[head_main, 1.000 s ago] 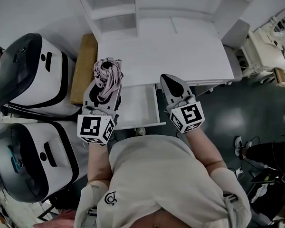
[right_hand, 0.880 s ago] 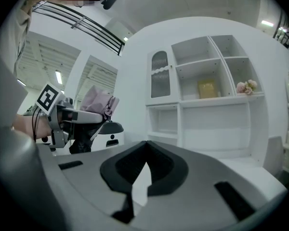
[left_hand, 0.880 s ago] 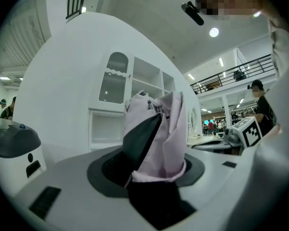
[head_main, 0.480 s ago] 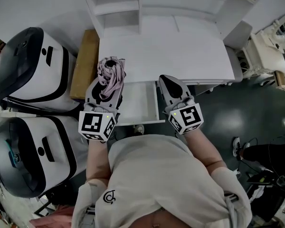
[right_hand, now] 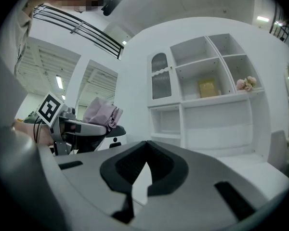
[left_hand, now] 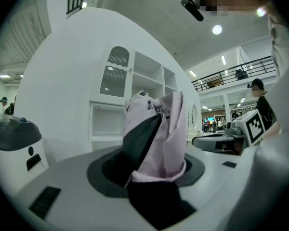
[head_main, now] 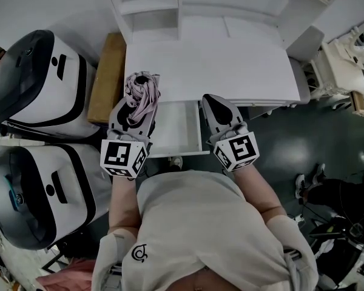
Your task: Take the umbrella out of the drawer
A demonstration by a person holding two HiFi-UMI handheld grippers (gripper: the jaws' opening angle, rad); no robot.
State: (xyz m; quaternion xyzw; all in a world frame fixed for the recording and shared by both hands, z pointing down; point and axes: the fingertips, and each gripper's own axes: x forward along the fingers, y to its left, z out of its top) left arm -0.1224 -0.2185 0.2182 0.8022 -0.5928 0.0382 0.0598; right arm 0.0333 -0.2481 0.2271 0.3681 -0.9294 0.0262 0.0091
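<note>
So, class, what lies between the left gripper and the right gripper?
The open white drawer, nothing visible inside it, lies between the left gripper, holding the pink umbrella, and the right gripper; the head view shows this.

Small changes only. The far end of the pink folded umbrella [head_main: 141,93] in the left gripper [head_main: 136,103] now shows a dark opening not seen a second ago, perhaps from a slight tilt; hard to tell. A bystander's shoes [head_main: 310,177] on the dark floor [head_main: 279,144] at right have shifted: two show now, one before.
</note>
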